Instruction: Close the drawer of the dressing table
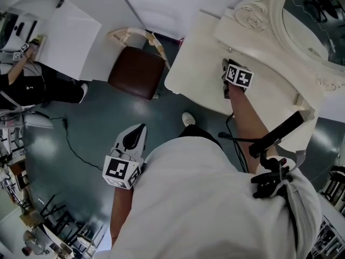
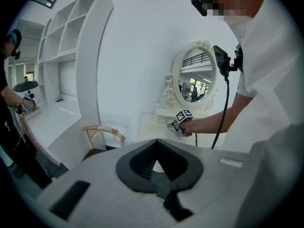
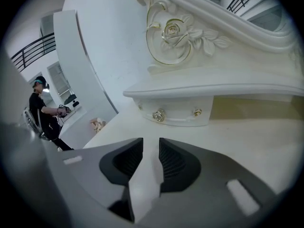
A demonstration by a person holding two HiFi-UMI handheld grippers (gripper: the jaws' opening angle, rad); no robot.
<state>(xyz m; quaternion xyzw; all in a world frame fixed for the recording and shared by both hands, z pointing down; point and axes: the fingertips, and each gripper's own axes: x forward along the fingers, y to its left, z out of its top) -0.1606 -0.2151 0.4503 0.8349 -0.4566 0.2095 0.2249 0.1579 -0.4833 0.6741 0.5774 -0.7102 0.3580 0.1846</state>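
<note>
The cream dressing table (image 1: 199, 63) stands at the upper right of the head view, under an ornate oval mirror (image 1: 307, 20). Its small drawer (image 3: 175, 112), with two gold knobs, sits beneath the mirror's base shelf, and its front stands a little forward of the yellowish recess beside it. My right gripper (image 3: 151, 139) hovers low over the tabletop, pointing at that drawer from a short way off. It is open, with nothing between the pads. It also shows as the right gripper (image 1: 226, 66) in the head view. My left gripper (image 1: 140, 129) hangs over the floor, away from the table, shut and empty.
A chair with a brown seat (image 1: 136, 72) stands left of the table. White shelving (image 1: 54, 31) lines the far wall, with another person (image 1: 32, 85) beside it. A black cable (image 1: 70, 144) trails over the dark floor. My own body fills the lower head view.
</note>
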